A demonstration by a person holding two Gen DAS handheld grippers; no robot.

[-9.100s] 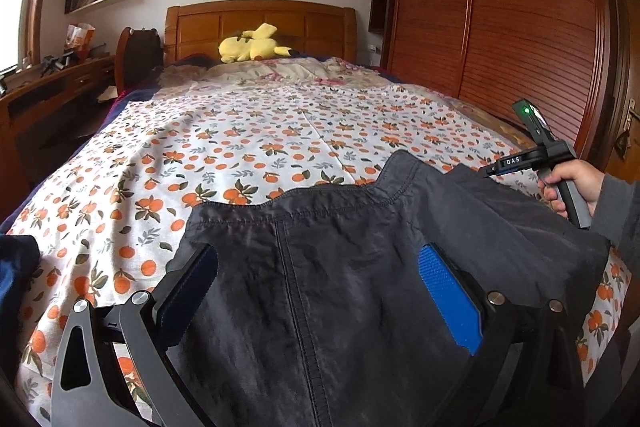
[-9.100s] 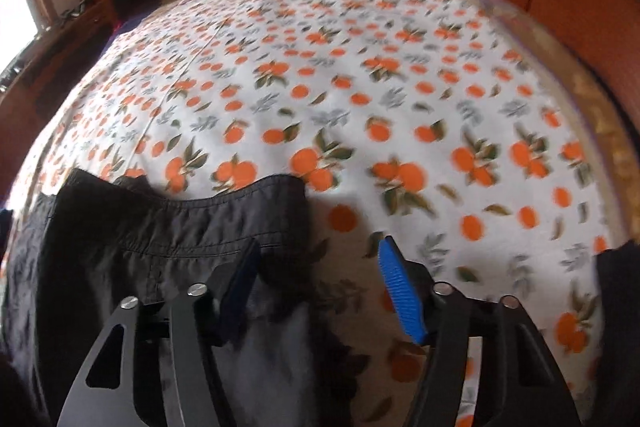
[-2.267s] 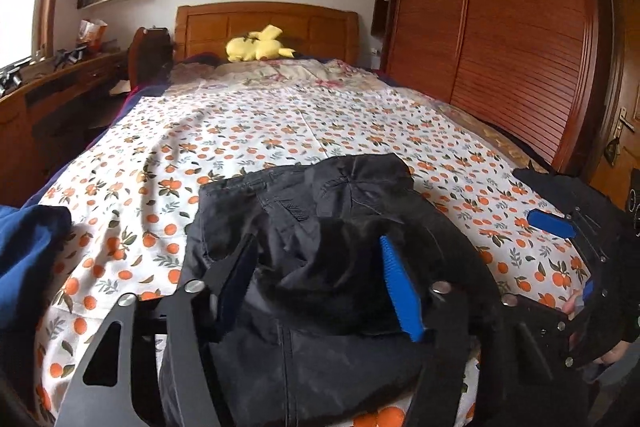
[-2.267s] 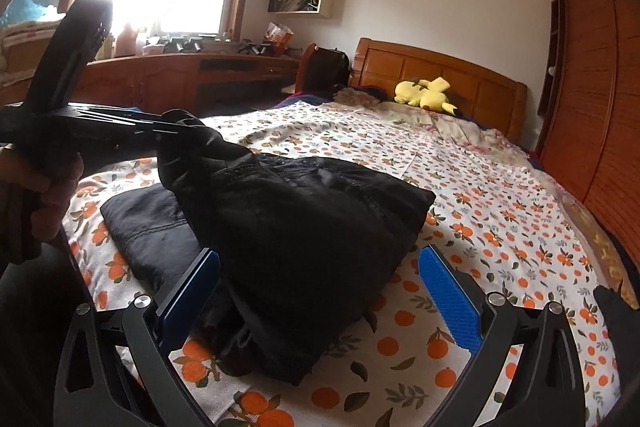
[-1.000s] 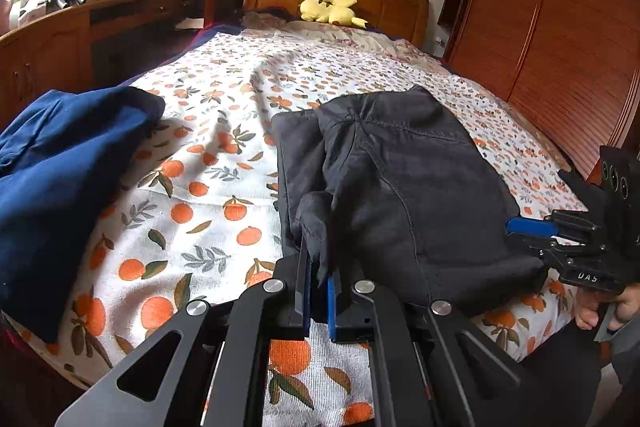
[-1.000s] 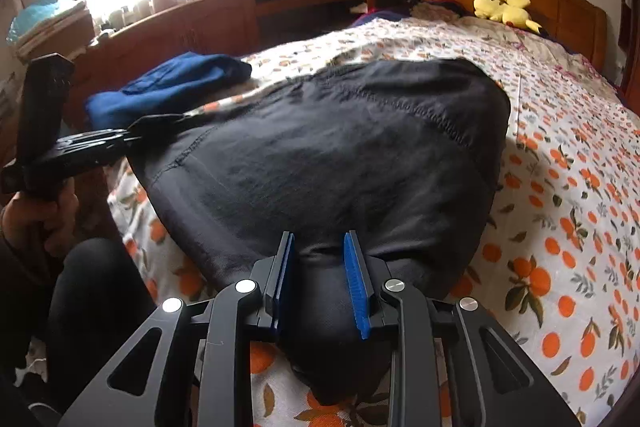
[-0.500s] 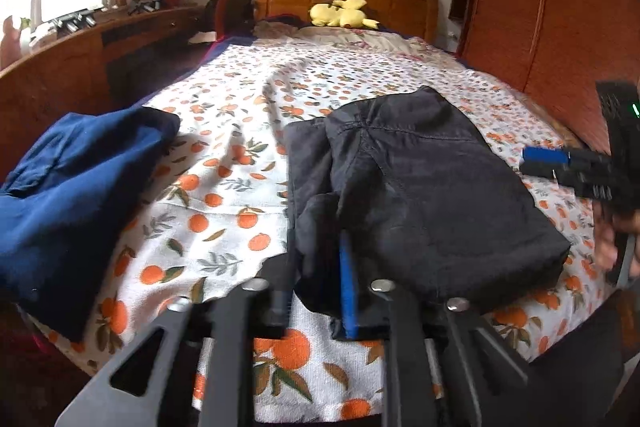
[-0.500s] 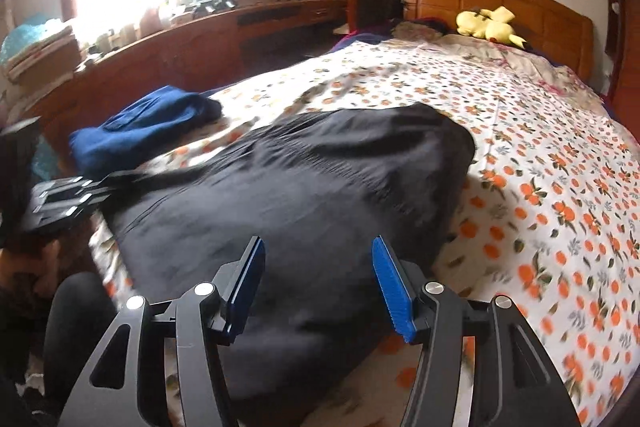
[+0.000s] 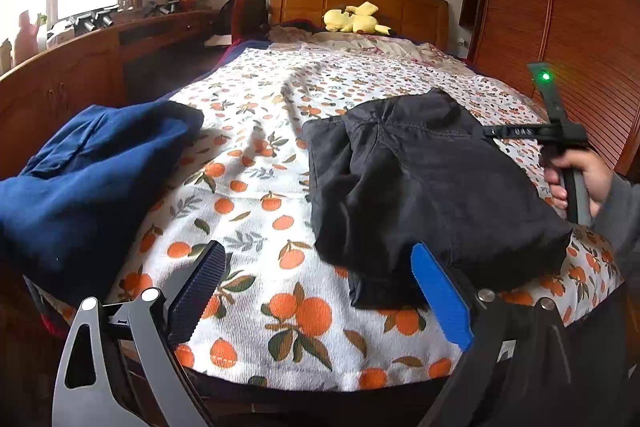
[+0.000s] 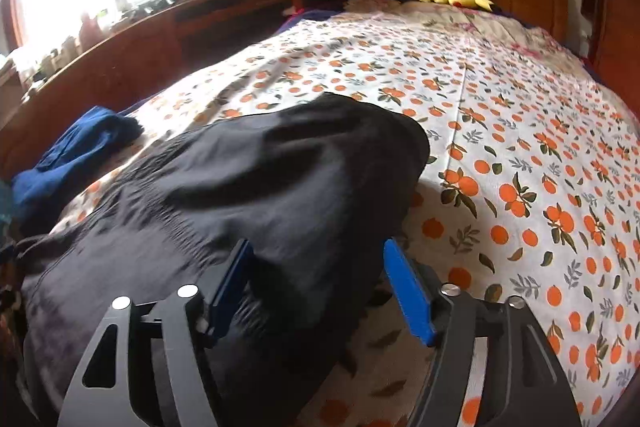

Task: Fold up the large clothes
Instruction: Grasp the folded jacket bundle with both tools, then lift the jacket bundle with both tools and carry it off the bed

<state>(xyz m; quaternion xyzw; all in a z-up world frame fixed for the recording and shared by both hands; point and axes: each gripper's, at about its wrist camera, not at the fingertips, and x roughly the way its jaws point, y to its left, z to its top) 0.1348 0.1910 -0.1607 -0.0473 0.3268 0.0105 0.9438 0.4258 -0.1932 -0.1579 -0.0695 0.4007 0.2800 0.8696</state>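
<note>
A black garment (image 9: 432, 179) lies folded in a thick bundle near the foot of the bed, on the orange-print bedspread (image 9: 280, 155). It fills the left and middle of the right wrist view (image 10: 256, 195). My left gripper (image 9: 316, 291) is open and empty, just in front of the bundle's near left corner. My right gripper (image 10: 320, 283) is open and empty, its fingers either side of the bundle's near right edge; it also shows in the left wrist view (image 9: 532, 131), held at the bundle's right side.
A blue garment (image 9: 80, 179) lies heaped at the bed's left edge, also in the right wrist view (image 10: 68, 155). A wooden desk (image 9: 92, 67) runs along the left. A yellow plush toy (image 9: 356, 19) sits by the headboard. A wooden wardrobe (image 9: 568, 7) stands on the right.
Both grippers have let go of the black garment and opened. The left gripper has pulled back toward the foot of the bed; the bundle lies flat on the bedspread.
</note>
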